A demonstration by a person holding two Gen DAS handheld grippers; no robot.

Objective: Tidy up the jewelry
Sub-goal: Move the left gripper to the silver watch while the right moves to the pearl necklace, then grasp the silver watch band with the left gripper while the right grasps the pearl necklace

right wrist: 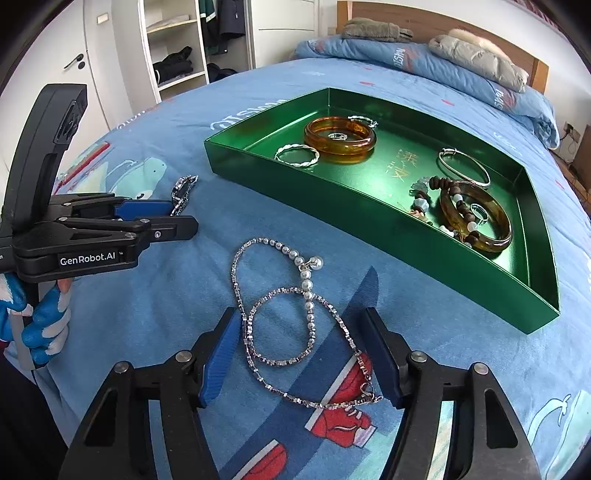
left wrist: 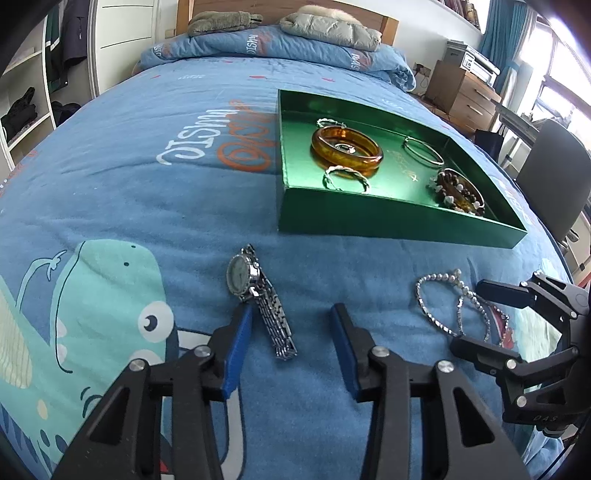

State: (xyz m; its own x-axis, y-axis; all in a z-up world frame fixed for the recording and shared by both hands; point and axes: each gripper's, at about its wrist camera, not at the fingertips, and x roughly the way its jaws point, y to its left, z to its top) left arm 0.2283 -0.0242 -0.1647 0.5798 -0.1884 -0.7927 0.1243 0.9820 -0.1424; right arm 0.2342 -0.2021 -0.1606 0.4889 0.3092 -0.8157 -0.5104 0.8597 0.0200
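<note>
A silver wristwatch [left wrist: 255,295] lies on the blue bedspread; my left gripper [left wrist: 291,314] is open with the watch band between its blue fingers. A silver and pearl necklace [right wrist: 295,317] lies looped on the bed; my right gripper [right wrist: 301,325] is open around it, empty. The green tray [left wrist: 369,218] holds an amber bangle [left wrist: 345,149], silver bracelets [left wrist: 423,151] and a beaded bracelet [left wrist: 460,192]. The tray [right wrist: 406,236] also shows in the right wrist view, as do the left gripper [right wrist: 184,218] and the watch [right wrist: 183,192].
A folded duvet [left wrist: 280,46] and a grey jacket [left wrist: 328,26] lie at the head of the bed. A wardrobe [right wrist: 173,48] stands to one side. A wooden drawer unit [left wrist: 461,92] and a chair [left wrist: 554,177] stand past the right bed edge.
</note>
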